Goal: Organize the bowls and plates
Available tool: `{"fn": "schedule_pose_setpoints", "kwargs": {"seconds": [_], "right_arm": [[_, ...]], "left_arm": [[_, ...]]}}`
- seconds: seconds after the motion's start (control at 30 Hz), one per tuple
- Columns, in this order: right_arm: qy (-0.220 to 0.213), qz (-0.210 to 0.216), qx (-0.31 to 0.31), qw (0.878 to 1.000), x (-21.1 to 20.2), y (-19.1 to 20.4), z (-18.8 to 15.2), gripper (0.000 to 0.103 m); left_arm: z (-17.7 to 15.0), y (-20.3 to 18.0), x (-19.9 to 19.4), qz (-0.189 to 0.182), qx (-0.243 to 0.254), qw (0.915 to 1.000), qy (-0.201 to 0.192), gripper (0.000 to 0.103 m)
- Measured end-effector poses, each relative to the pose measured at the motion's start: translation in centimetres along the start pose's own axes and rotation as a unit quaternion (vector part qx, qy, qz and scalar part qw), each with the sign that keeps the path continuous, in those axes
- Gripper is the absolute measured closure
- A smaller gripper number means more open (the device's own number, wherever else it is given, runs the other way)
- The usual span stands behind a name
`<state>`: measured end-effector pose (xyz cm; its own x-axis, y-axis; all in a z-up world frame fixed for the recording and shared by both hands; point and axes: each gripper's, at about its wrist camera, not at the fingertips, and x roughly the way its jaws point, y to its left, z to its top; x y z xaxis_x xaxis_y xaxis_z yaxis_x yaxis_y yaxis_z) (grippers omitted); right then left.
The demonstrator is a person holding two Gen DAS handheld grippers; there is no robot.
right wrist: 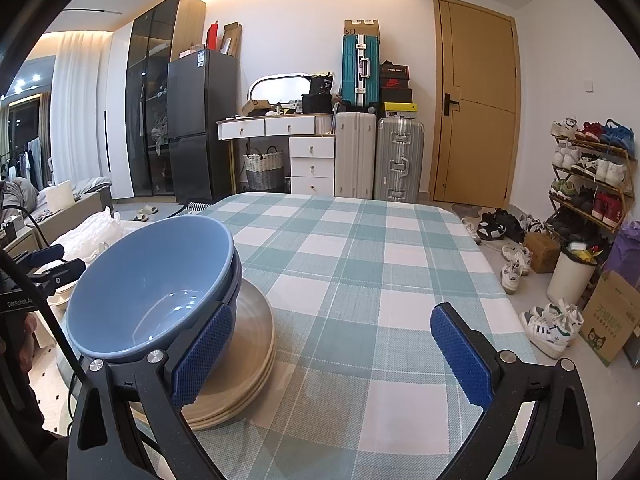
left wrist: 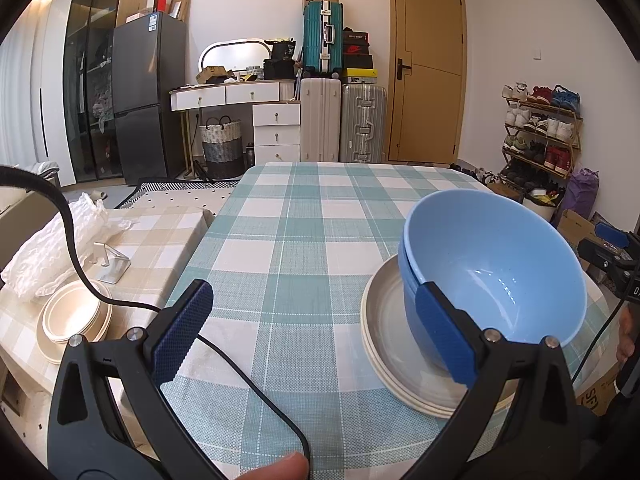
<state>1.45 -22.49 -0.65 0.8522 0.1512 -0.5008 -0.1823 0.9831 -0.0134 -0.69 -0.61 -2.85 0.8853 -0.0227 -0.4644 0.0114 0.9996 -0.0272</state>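
Note:
Two nested blue bowls (left wrist: 496,268) sit on a stack of cream plates (left wrist: 384,328) on the checked table (left wrist: 304,240). My left gripper (left wrist: 320,332) is open and empty; its right finger pad (left wrist: 444,336) stands just in front of the bowls. In the right wrist view the same blue bowls (right wrist: 156,284) and plates (right wrist: 248,356) are at the left. My right gripper (right wrist: 332,356) is open and empty, with its left finger pad (right wrist: 204,356) beside the bowls. A second stack of cream bowls and plates (left wrist: 76,316) sits on the low side table at the left.
A metal stand (left wrist: 110,262) and white wrapping (left wrist: 52,244) lie on the side table. A black cable (left wrist: 256,384) trails over the table's near edge. Cardboard boxes (right wrist: 608,328), shoes and a bin stand on the floor at the right.

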Motion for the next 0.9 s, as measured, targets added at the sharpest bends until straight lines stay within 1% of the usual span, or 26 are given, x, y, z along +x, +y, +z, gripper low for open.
{"fn": "schedule_pose_setpoints", "kwargs": {"seconds": [0.9], "right_arm": [[0.002, 0.002, -0.001, 1.0, 0.04, 0.12, -0.06, 0.002]], "left_arm": [[-0.04, 0.01, -0.07, 0.0, 0.001, 1.0, -0.003, 0.002]]}}
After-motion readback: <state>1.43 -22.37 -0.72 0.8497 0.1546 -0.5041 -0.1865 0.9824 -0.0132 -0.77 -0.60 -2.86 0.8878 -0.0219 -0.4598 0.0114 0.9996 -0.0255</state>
